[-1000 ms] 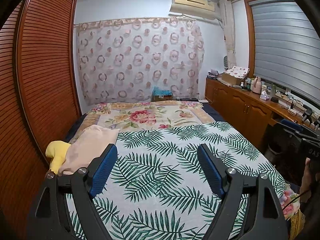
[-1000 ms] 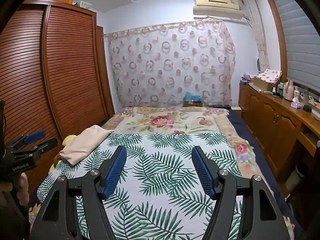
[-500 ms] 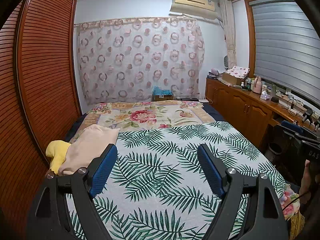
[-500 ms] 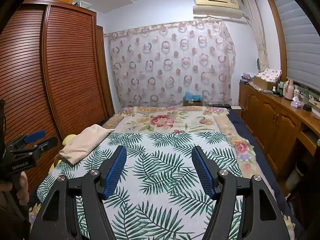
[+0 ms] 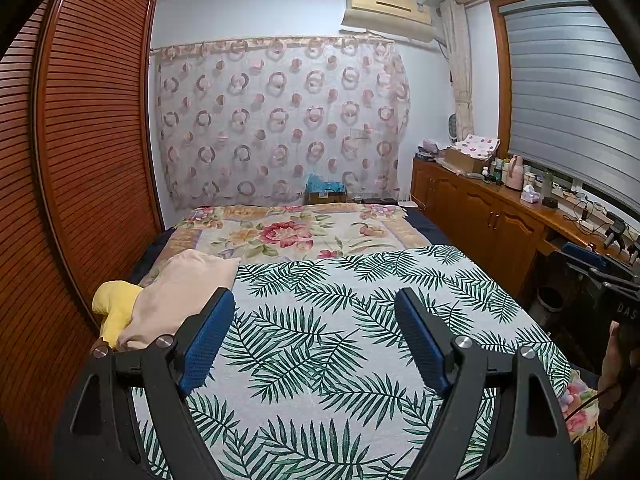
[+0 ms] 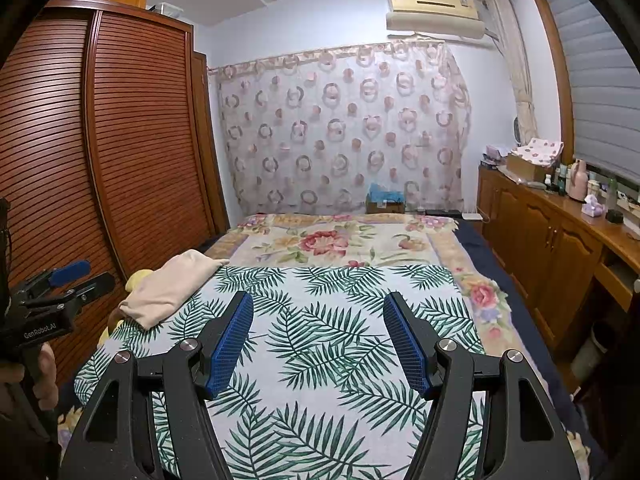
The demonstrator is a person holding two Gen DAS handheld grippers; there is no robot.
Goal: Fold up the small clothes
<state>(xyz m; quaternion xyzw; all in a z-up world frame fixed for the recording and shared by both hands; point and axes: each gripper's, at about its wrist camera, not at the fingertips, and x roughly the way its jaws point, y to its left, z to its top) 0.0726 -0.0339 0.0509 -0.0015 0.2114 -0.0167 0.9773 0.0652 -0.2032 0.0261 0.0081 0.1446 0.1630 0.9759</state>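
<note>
Both grippers hang over the near end of a bed, and neither one holds anything. The left gripper (image 5: 314, 300) fills the lower part of the left wrist view, its blue-padded jaws spread wide and released, with only the palm-leaf cloth (image 5: 340, 320) showing between them. The right gripper (image 6: 318, 304) sits the same way in the lower part of the right wrist view, jaws apart and free, above the same leaf print.

The clothes to be folded lie at the left edge of the bed. A beige garment (image 5: 180, 292) rests in a loose heap at the middle left of the left wrist view, partly on the far left corner of the palm-leaf cloth, just behind the left finger of that gripper in the frame. A yellow garment (image 5: 114, 304) lies touching it on the left side, partly tucked under it, next to the slatted wooden wardrobe (image 5: 92, 140).

In the right wrist view the beige garment sits at the middle left, well apart from the right gripper's jaws.

Beyond the leaf cloth a floral bedspread (image 5: 288, 232) covers the far half of the bed. A patterned curtain (image 5: 280, 120) hangs on the back wall.
</note>
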